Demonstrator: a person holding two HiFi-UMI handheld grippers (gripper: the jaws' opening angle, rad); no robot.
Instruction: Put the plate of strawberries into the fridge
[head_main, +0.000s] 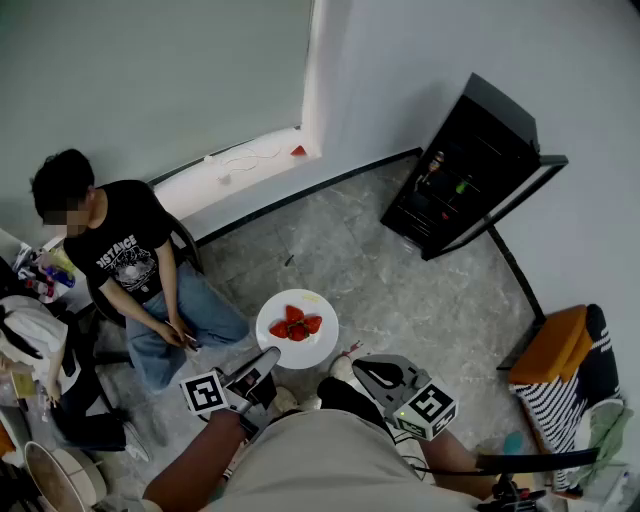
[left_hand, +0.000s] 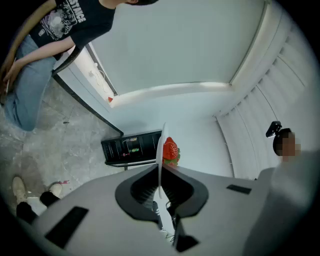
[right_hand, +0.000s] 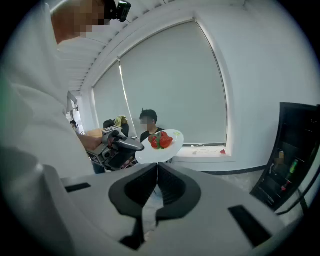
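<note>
A white plate (head_main: 272, 322) carrying several red strawberries (head_main: 296, 326) hangs over the grey floor, level, in front of me. My left gripper (head_main: 268, 358) is shut on its near rim. In the left gripper view the plate (left_hand: 160, 150) shows edge-on between the jaws, with a strawberry (left_hand: 170, 150) to its right. My right gripper (head_main: 362, 370) is shut and empty, just right of the plate. Its own view shows the plate (right_hand: 167, 150), the berries (right_hand: 160, 141) and the left gripper (right_hand: 120, 147) beyond its closed jaws (right_hand: 157, 169). The black fridge (head_main: 470, 170) stands far right with its door open.
A person in a black T-shirt (head_main: 125, 255) sits on a chair at the left, close to the plate. Clutter lies at the far left edge. An orange cushion and striped fabric (head_main: 565, 350) sit at the right. A white window ledge (head_main: 240, 165) runs along the back wall.
</note>
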